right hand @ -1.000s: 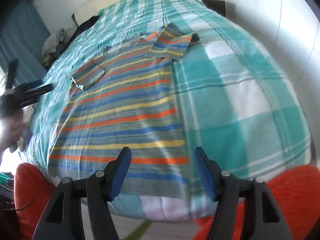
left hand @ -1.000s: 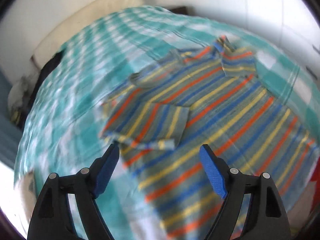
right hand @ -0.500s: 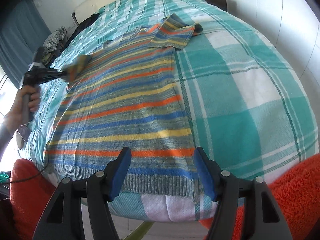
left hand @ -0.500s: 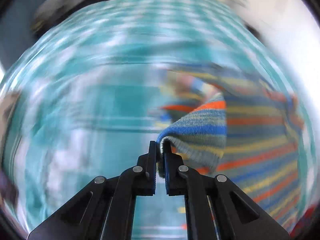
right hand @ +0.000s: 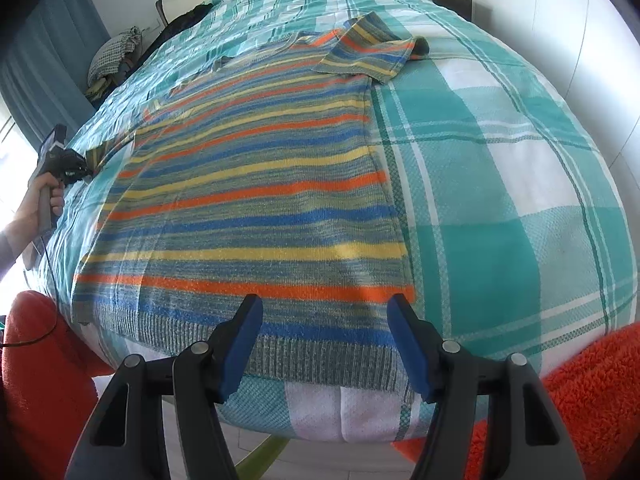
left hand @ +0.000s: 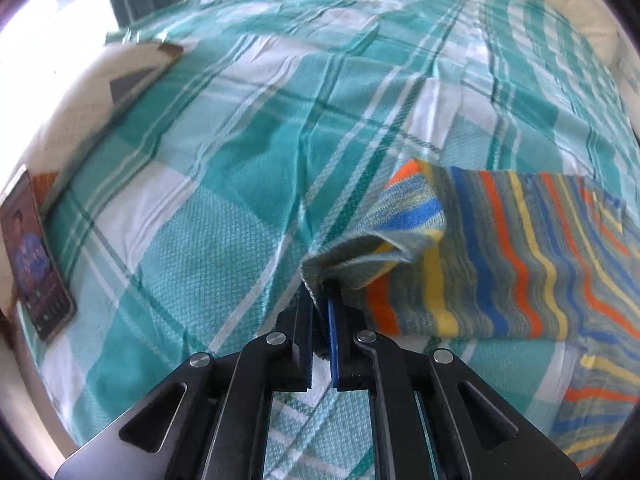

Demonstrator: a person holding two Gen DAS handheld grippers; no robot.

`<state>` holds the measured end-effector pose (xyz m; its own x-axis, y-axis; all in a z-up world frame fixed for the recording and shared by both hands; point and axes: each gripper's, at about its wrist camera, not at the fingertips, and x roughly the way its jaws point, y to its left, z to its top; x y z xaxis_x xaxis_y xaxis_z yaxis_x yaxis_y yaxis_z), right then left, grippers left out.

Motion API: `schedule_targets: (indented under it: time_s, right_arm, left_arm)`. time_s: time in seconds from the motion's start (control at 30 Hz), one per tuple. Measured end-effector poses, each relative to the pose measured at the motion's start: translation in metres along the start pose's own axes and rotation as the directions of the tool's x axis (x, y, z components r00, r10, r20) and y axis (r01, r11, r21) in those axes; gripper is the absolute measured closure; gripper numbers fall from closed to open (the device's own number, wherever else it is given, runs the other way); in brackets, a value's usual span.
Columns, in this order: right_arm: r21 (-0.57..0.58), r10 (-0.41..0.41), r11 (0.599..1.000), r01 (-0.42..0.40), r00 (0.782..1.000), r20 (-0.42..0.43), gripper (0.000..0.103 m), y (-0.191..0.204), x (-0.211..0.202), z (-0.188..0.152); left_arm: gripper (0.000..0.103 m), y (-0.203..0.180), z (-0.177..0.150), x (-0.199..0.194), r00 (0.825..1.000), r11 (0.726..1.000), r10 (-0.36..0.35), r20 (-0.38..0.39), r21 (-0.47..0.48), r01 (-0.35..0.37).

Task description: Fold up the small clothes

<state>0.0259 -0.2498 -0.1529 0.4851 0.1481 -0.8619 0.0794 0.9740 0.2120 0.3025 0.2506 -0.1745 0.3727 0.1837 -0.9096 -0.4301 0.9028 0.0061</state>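
Left gripper (left hand: 320, 300) is clamped tight on the cuff of the striped sweater (right hand: 256, 196), sleeve pulled out over the teal plaid bedspread (right hand: 500, 184), while the right gripper (right hand: 324, 344) hovers with jaws wide above the sweater's ribbed hem, which lies flat at the bed's near edge.

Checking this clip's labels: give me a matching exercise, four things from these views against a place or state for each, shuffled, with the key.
Things:
1. left tongs
2. right tongs
3. striped sweater
4. phone

States:
A. lying near the bed's edge
B. open, above the sweater's hem
C. spread on the plaid bedspread
D. shut on a sleeve cuff

Pairs: 1-D, 2-B, 3-C, 4-A
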Motion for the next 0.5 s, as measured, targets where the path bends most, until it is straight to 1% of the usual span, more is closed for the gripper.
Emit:
schedule_targets:
  time_s: [0.03, 0.07, 0.1, 0.13, 0.17, 0.2, 0.23, 0.27, 0.3, 0.33, 0.4, 0.43, 0.5]
  right_arm:
    - [0.011, 0.013, 1.000, -0.013, 1.000, -0.003, 0.039, -0.003, -0.003, 0.003]
    - [0.016, 0.024, 1.000, -0.024, 1.000, -0.006, 0.039, -0.006, -0.005, 0.007]
    - [0.004, 0.035, 0.999, -0.035, 0.999, -0.007, 0.039, -0.010, -0.010, 0.018]
    - [-0.019, 0.032, 0.999, -0.032, 0.999, -0.003, 0.036, -0.011, -0.013, 0.028]
    - [-0.078, 0.010, 0.997, -0.008, 1.000, 0.016, 0.031, -0.013, -0.019, 0.048]
    - [-0.134, -0.016, 0.991, 0.022, 0.999, 0.045, 0.020, -0.014, -0.023, 0.067]
    - [-0.186, -0.042, 0.981, 0.056, 0.996, 0.077, 0.012, -0.014, -0.025, 0.087]
    - [-0.230, -0.060, 0.970, 0.083, 0.993, 0.104, 0.012, -0.013, -0.025, 0.103]
    - [-0.310, -0.083, 0.943, 0.123, 0.987, 0.140, 0.012, -0.009, -0.018, 0.128]
    - [-0.361, -0.093, 0.921, 0.145, 0.983, 0.157, 0.012, -0.006, -0.010, 0.142]
    - [-0.482, -0.086, 0.862, 0.157, 0.982, 0.166, 0.012, 0.008, 0.027, 0.179]
    - [-0.528, -0.082, 0.835, 0.157, 0.983, 0.163, 0.012, 0.015, 0.046, 0.191]
    - [-0.603, -0.104, 0.777, 0.181, 0.982, 0.160, 0.013, 0.029, 0.089, 0.209]
  left_arm:
    - [0.091, 0.002, 0.001, 0.000, 1.000, 1.000, -0.007, -0.005, 0.006, 0.007]
    - [0.078, 0.004, 0.001, -0.003, 1.000, 1.000, -0.006, 0.000, 0.015, 0.006]
    - [0.066, 0.006, 0.001, -0.006, 1.000, 1.000, -0.003, 0.003, 0.018, 0.003]
    - [0.040, 0.011, 0.001, -0.010, 1.000, 1.000, 0.004, 0.003, 0.016, -0.004]
    - [0.027, 0.014, -0.002, -0.015, 1.000, 1.000, 0.017, 0.007, 0.013, -0.017]
    - [0.027, 0.019, -0.007, -0.022, 1.000, 1.000, 0.014, 0.019, 0.013, -0.015]
    - [0.027, 0.023, -0.013, -0.029, 1.000, 1.000, 0.003, 0.024, 0.022, -0.004]
    - [0.027, 0.026, -0.021, -0.035, 1.000, 0.999, -0.007, 0.021, 0.033, 0.006]
    - [0.027, 0.028, -0.030, -0.042, 1.000, 0.999, -0.016, 0.023, 0.040, 0.015]
    - [0.027, 0.030, -0.040, -0.050, 0.999, 0.999, -0.029, 0.028, 0.044, 0.028]
    - [0.027, 0.033, -0.061, -0.067, 0.997, 0.996, -0.070, 0.036, 0.049, 0.069]
    - [0.027, 0.034, -0.073, -0.076, 0.995, 0.995, -0.095, 0.037, 0.046, 0.093]
    - [0.026, 0.033, -0.093, -0.088, 0.990, 0.990, -0.135, 0.040, 0.039, 0.133]
